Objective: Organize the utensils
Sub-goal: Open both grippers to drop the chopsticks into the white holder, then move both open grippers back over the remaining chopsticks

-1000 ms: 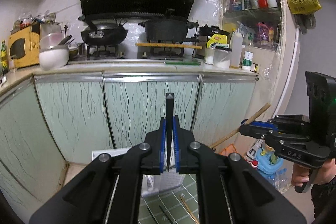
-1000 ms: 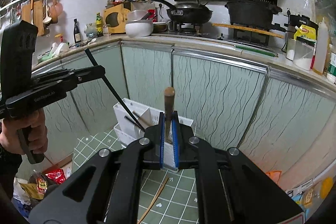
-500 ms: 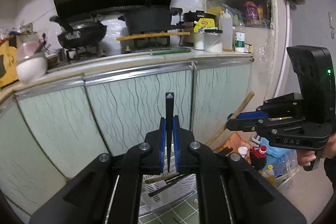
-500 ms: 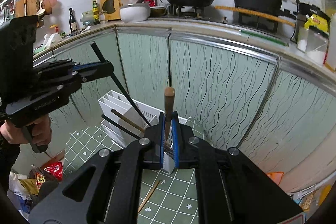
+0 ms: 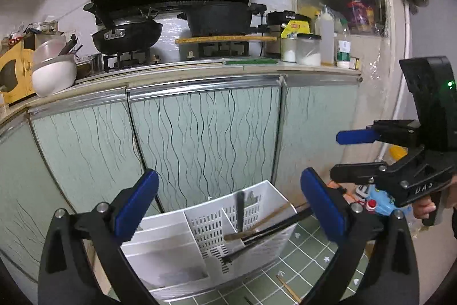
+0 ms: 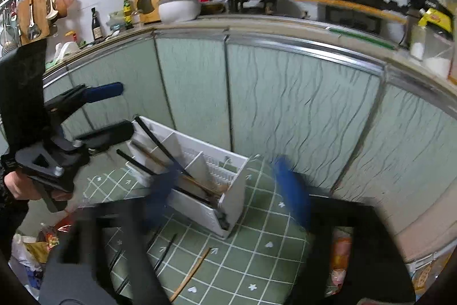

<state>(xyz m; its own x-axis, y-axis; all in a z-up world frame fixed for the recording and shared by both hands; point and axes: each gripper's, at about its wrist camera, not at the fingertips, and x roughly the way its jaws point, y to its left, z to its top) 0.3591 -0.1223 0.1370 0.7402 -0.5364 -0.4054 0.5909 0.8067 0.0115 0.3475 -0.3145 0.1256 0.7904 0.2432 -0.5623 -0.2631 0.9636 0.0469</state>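
Left gripper point(image 5: 228, 207): jaws opening, nothing between them.
Right gripper point(image 6: 228, 190): jaws opening, empty, blurred.
White slotted plastic utensil caddy point(image 5: 211, 230): on green tiled mat point(image 6: 257, 247).
Black chopsticks point(image 6: 160, 145): inside caddy, long axis leaning, tips up-left.
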